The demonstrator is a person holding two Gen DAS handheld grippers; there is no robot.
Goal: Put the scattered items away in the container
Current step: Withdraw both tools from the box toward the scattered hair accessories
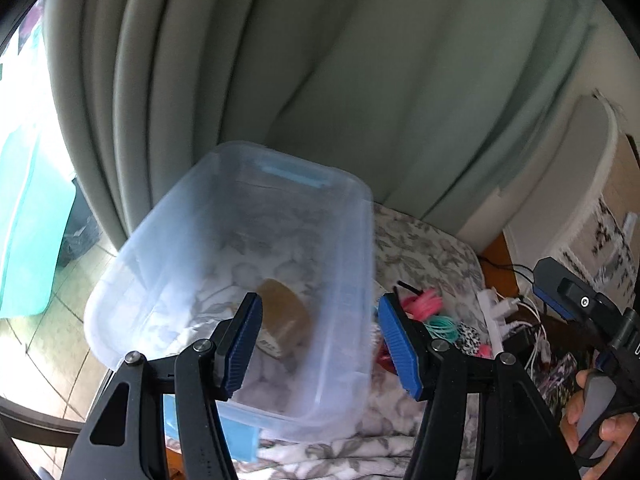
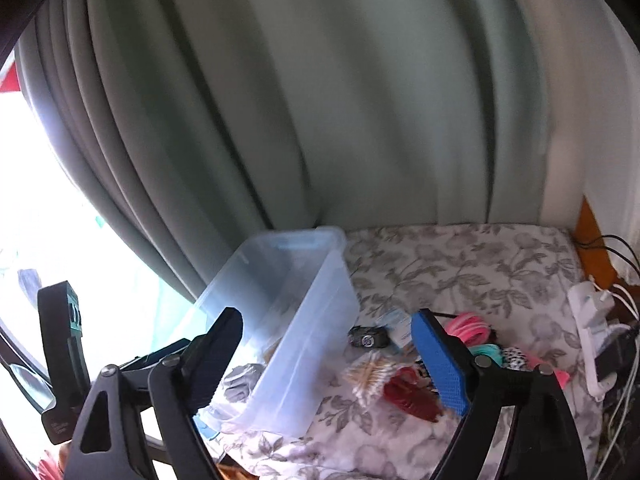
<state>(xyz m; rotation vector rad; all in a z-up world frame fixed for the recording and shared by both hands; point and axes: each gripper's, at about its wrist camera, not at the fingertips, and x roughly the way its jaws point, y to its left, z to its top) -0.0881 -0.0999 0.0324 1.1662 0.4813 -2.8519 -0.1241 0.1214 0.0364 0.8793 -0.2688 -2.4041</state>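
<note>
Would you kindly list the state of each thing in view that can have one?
Clear plastic container: upright, lid off, on the floral cloth.
Brown roll: lying inside the container.
Left claw: open, nothing between its pads.
Right claw: open, holding nothing.
Pink hair ties: still out on the cloth.
Dark red hair clip: still out on the cloth.

We see a clear plastic bin (image 1: 248, 248) sitting open on the floral cloth, a brown roll of tape (image 1: 286, 320) lying inside it; just beside it lie pink and teal hair ties (image 2: 474, 330), a red comb (image 2: 412, 396) and cotton swabs (image 2: 370, 376)
</note>
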